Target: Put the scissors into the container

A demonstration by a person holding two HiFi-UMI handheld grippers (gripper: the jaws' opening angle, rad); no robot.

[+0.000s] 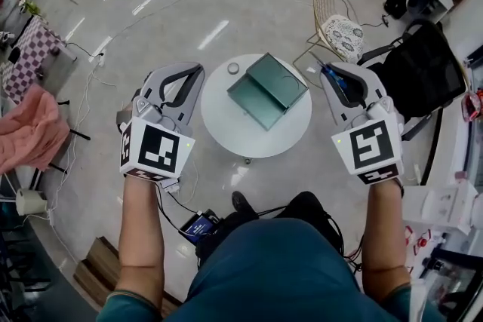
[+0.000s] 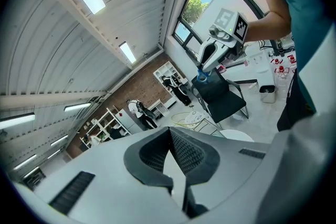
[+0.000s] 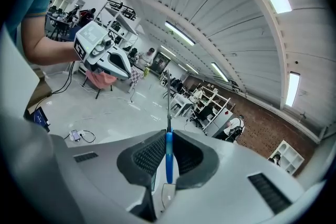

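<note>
A green container point(image 1: 268, 90) lies open on a round white table point(image 1: 226, 133), its lid resting beside the box. My right gripper point(image 1: 329, 69) hangs above the table's right edge, shut on blue-handled scissors point(image 1: 336, 79). In the right gripper view the blue handle point(image 3: 168, 152) is pinched between the pads, and the thin metal blades point straight out past the right gripper point(image 3: 168, 135). My left gripper point(image 1: 196, 72) hovers off the table's left edge. Its pads meet in the left gripper view, with nothing between them at the left gripper point(image 2: 169, 129).
A small round object point(image 1: 233, 69) sits on the table near the container. A wire chair with a cushion point(image 1: 339, 30) and a black office chair point(image 1: 419, 75) stand to the right. Pink cloth point(image 1: 30, 132) drapes at the left, and cables run over the floor.
</note>
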